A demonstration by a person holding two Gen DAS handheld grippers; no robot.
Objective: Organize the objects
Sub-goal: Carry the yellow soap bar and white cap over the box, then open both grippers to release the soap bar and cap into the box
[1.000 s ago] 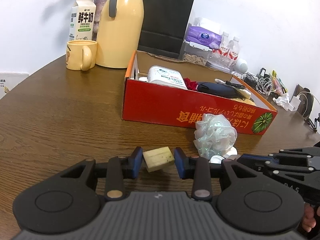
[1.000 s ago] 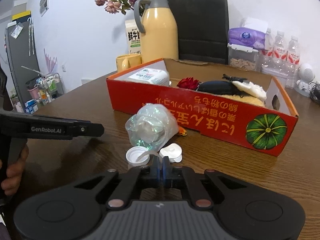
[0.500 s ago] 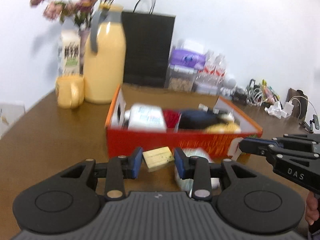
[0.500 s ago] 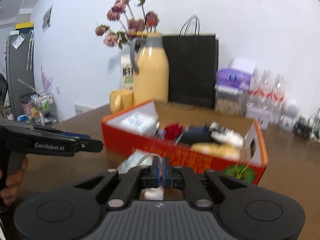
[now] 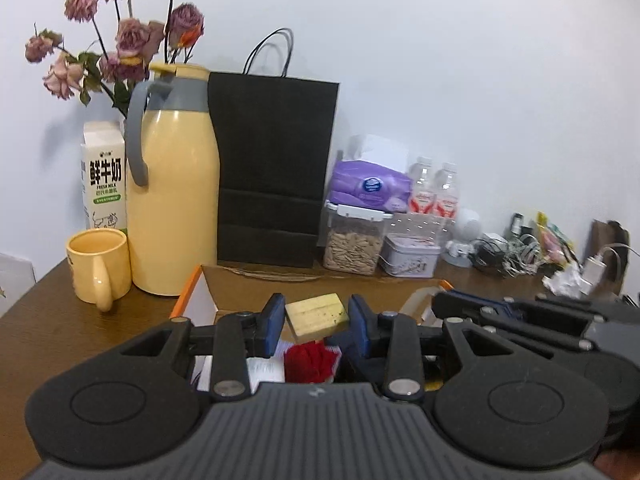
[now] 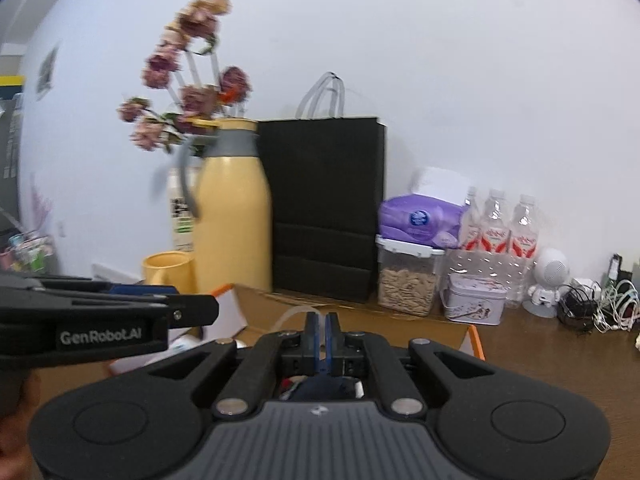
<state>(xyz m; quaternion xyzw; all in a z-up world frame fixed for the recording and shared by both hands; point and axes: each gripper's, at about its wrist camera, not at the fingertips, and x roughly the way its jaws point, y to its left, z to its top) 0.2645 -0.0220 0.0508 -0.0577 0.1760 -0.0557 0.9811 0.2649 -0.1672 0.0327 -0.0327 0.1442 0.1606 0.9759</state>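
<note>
We find the left gripper (image 5: 316,322) held above the near edge of the cardboard box (image 5: 208,298), pointing slightly downward toward the back wall. Its blue fingers (image 5: 274,324) are clamped on a pale yellow block (image 5: 316,314) — the block sits squarely between them, its long axis running across from one finger to the other, its green-speckled end to the right.

The right gripper (image 6: 321,338) is level with it on the right, above the same box, fingers (image 6: 311,336) pressed fully together. A strip of clear plastic (image 6: 294,316) arches up just left of them; we cannot tell whether it is pinched.

Inside the box, below the left gripper, we note a red flower (image 5: 312,364), a white pack (image 5: 264,372) and a dark item (image 6: 324,388).

The box stands on the brown tabletop (image 5: 60,332), just in front of the yellow thermos jug (image 5: 176,208) and the black paper bag (image 5: 276,168).
</note>
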